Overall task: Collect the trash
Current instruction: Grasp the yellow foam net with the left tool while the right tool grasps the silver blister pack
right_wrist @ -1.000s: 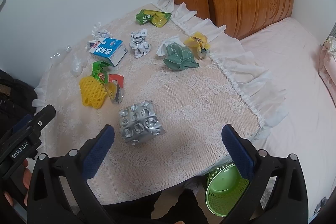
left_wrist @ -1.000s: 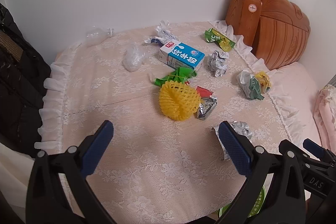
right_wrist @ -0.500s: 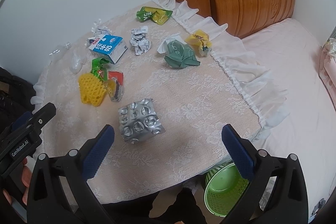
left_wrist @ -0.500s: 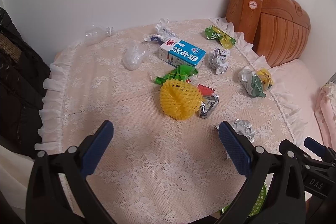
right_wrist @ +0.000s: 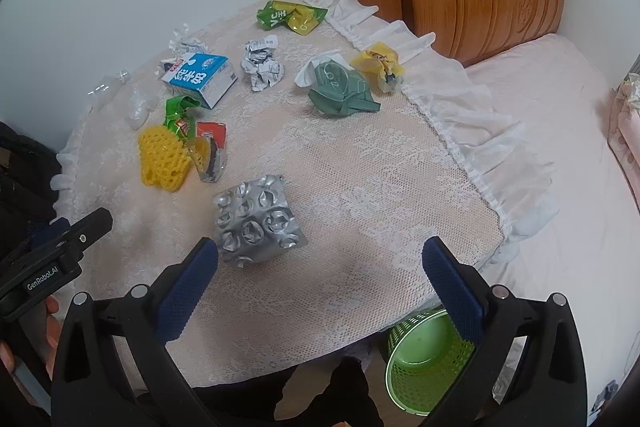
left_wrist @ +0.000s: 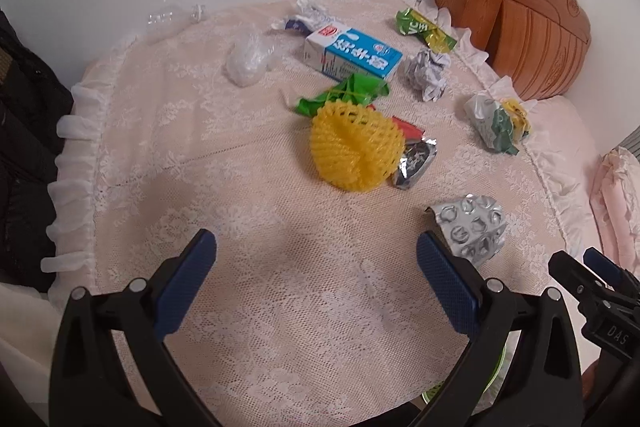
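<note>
Your left gripper [left_wrist: 316, 275] and right gripper [right_wrist: 320, 279] both hover with fingers spread and empty above the near edge of the lace-covered desk [right_wrist: 360, 187]. The silver blister pack [right_wrist: 256, 223] lies just ahead of your right gripper's left finger. The yellow foam net [left_wrist: 356, 147] and milk carton [left_wrist: 354, 53] sit mid-desk; the green basket [right_wrist: 424, 367] stands on the floor below the near edge.

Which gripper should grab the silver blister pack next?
Right. The crumpled silver blister pack lies just ahead of the open right gripper, and the green mesh basket is below it.
</note>
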Demonstrator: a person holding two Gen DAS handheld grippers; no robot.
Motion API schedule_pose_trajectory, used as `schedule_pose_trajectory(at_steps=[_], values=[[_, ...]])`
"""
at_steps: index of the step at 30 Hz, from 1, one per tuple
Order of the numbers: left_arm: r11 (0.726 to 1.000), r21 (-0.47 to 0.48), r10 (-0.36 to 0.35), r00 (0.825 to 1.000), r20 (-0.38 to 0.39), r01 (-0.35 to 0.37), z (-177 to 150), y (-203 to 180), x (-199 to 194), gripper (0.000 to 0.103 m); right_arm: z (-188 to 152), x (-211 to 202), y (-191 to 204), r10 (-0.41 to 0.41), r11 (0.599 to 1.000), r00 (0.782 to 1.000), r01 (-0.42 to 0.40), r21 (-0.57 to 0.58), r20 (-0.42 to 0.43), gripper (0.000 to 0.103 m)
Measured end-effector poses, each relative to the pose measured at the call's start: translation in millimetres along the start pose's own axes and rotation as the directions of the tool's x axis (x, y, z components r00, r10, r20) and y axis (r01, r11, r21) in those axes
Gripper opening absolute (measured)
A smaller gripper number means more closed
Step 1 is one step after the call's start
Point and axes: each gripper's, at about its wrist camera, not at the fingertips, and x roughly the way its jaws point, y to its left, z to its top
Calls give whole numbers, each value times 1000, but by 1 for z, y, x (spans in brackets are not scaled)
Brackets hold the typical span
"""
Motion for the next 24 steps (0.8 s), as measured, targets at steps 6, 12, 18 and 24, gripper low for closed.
schedule_pose_trajectory(at_steps=[6,12,18,24], values=[[998,60,-1,1000,1,1,7,-2,20,96,-16,18,-10,13,1000,1000,-13,22,-27,101],[986,166,-21,1000,-11,22,38,-30,63,96,-26,27,-10,-43,999,999,43,-12,-26,101],[974,217,-58,997,-46,67,56,-38,98,65,-29,23,-8,-76,997,997,76,9,1,101],[964,226,-140,990,-29,142,51,-19,87,43,-26,32,13,-54,999,999,54,11,9,101]])
